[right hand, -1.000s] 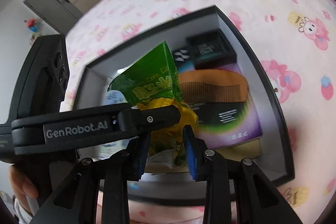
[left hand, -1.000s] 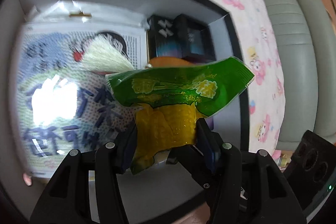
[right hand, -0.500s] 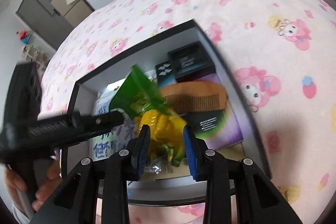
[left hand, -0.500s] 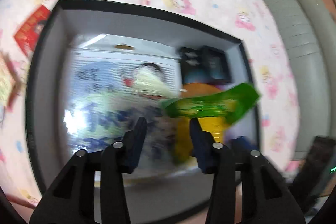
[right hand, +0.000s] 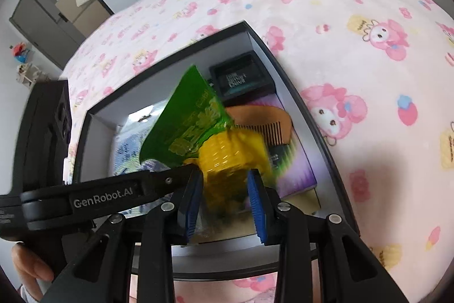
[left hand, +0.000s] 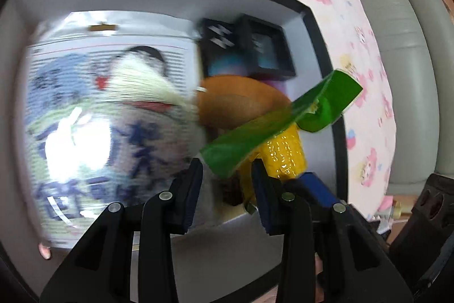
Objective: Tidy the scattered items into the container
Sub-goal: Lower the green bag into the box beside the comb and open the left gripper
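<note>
My right gripper [right hand: 225, 199] is clamped on the corn packet [right hand: 227, 152] — the yellow cob end sits between the blue pads, the green flap fanning toward 11 o'clock — and holds it just above the open container [right hand: 298, 101]. My left gripper [left hand: 227, 179] has let go; its jaws have just been closing, and in its own view nothing lies between the pads: the packet passes behind the right-hand finger and off toward 2 o'clock.

I judge the tidying far along. Already lying in the box are a large printed bag [left hand: 99, 127] filling the 9 o'clock half, a wooden comb [right hand: 264, 127], two small dark boxes [right hand: 241, 77] at 12 o'clock and a purple flat pack [right hand: 295, 169] under the comb. The corn packet itself is not yet set down.

What I cannot settle: the left view is smeared, so the bag's print and the pale tuft on it are unreadable. The box's near wall is cut off by my fingers, its floor under the packet is hidden, and whether anything loose remains on the pink bedspread [right hand: 354, 4] outside both views I cannot tell.
</note>
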`<control>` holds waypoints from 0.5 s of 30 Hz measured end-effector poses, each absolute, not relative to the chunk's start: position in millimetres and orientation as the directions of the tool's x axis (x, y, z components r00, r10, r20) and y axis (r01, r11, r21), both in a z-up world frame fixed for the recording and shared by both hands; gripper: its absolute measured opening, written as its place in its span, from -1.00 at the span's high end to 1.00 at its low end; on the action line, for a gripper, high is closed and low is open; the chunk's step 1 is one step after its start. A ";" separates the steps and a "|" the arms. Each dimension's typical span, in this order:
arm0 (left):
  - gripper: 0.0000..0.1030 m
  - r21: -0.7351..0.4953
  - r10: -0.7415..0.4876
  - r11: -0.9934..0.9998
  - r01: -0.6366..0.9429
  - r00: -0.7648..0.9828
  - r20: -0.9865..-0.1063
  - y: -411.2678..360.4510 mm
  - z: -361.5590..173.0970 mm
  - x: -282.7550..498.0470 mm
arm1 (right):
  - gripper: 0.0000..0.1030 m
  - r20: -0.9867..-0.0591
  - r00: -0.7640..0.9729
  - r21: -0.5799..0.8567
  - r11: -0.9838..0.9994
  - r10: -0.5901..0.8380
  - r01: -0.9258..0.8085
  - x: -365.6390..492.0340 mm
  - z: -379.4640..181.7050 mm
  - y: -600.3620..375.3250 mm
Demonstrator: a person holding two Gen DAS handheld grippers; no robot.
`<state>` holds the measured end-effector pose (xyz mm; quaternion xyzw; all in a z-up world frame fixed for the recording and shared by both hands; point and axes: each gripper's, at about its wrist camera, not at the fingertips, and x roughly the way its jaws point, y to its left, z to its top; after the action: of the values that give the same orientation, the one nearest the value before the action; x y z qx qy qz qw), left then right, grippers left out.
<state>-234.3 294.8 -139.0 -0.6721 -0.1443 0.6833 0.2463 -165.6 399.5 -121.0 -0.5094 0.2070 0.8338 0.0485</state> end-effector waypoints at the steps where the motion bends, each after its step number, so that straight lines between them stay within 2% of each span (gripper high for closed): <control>1: 0.37 -0.532 0.534 -0.834 -0.148 0.029 -0.845 299.8 -139.4 -235.3 | 0.45 -0.873 -0.472 0.287 -0.911 -0.122 -0.297 -166.7 -122.0 399.4; 6: 0.37 -0.582 0.590 -0.801 -0.138 -0.020 -0.807 298.3 -128.5 -239.2 | 0.44 -0.866 -0.487 0.302 -0.896 -0.114 -0.327 -167.4 -122.7 408.9; 10: 0.37 -0.595 0.605 -0.791 -0.140 -0.044 -0.795 300.9 -124.7 -247.0 | 0.39 -0.866 -0.471 0.339 -0.890 -0.169 -0.304 -173.7 -128.9 407.2; 15: 0.36 -0.615 0.622 -0.773 -0.154 0.007 -0.783 314.9 -140.7 -263.6 | 0.43 -0.888 -0.448 0.274 -0.903 -0.105 -0.330 -177.0 -130.2 407.0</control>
<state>-263.6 314.9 -140.7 -0.6498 -0.1798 0.6814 0.2848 -177.0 407.0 -130.2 -0.5210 0.2090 0.8248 0.0683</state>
